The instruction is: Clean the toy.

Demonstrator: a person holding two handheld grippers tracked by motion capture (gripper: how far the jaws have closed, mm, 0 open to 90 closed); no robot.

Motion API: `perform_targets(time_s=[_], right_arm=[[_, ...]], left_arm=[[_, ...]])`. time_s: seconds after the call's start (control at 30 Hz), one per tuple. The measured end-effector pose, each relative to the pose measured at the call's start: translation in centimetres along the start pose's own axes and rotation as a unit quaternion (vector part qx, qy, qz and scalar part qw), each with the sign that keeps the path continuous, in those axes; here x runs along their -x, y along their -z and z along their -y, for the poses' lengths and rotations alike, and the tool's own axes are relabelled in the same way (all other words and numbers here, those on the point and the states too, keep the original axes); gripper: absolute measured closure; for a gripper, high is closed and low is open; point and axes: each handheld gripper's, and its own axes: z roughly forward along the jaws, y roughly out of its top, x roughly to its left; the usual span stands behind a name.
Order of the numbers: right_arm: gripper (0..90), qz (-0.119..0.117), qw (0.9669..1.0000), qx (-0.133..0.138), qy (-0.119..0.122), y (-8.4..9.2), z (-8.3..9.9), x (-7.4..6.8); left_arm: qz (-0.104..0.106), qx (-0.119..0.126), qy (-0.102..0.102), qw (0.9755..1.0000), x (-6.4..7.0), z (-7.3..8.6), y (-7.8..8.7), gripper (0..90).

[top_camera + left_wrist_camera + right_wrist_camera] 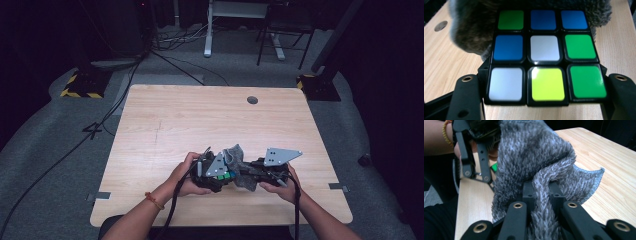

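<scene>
A scrambled puzzle cube point(544, 56) with green, blue, white and yellow tiles sits between the jaws of my left gripper point(544, 82), which is shut on its two sides. A grey fuzzy cloth point(471, 30) drapes over the cube's far edge. In the right gripper view, my right gripper point(541, 190) is shut on a bunched fold of that cloth point(534, 152), which hides most of the cube. From above, both grippers meet near the table's front middle: left gripper point(220, 175), cloth point(235, 156), right gripper point(248, 176).
The light wooden table point(200, 115) has a round cable hole point(252, 100) near its far edge. The left gripper's body point(474, 157) and a wrist with an orange band point(445, 132) stand close by at the upper left of the right gripper view. Cables and desk legs lie on the floor beyond.
</scene>
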Motion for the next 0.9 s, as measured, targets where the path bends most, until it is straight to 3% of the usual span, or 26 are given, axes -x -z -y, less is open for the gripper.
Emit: perform_targets(time_s=[0.1,0.2,0.3,0.4,0.57,0.77,0.9], right_arm=[[80.4,0.007,1.0,0.001,-0.004,-0.2,0.1,0.2],[80.4,0.011,0.9998,-0.013,-0.013,-0.7,0.6,0.4],[80.4,0.005,0.9993,-0.034,-0.015,-1.3,1.2,0.5],[80.4,-0.009,0.999,-0.039,-0.021,-1.6,1.5,0.3],[80.5,-0.025,0.9994,-0.004,-0.022,-0.2,0.3,0.0],[80.4,-0.002,1.0,0.007,-0.005,0.2,-0.3,-0.4],[80.5,0.028,0.9996,-0.002,0.002,-0.3,-0.3,-0.2]], left_arm=[[0.007,0.017,0.01,0.9998,-0.2,0.1,0.4,33.2],[0.005,0.027,0.007,0.9996,-0.2,-0.1,0.8,33.3],[0.008,0.037,0.012,0.9992,-0.3,-0.1,1.2,33.4],[0.013,0.039,0.017,0.999,-0.5,0.0,1.4,33.3],[0.014,0.026,0.013,0.9995,-0.5,0.1,1.0,33.2],[0.018,0.018,0.006,0.9997,-0.2,-0.2,0.7,33.2],[0.024,0.047,0.014,0.9985,-0.4,-0.3,1.3,33.3]])
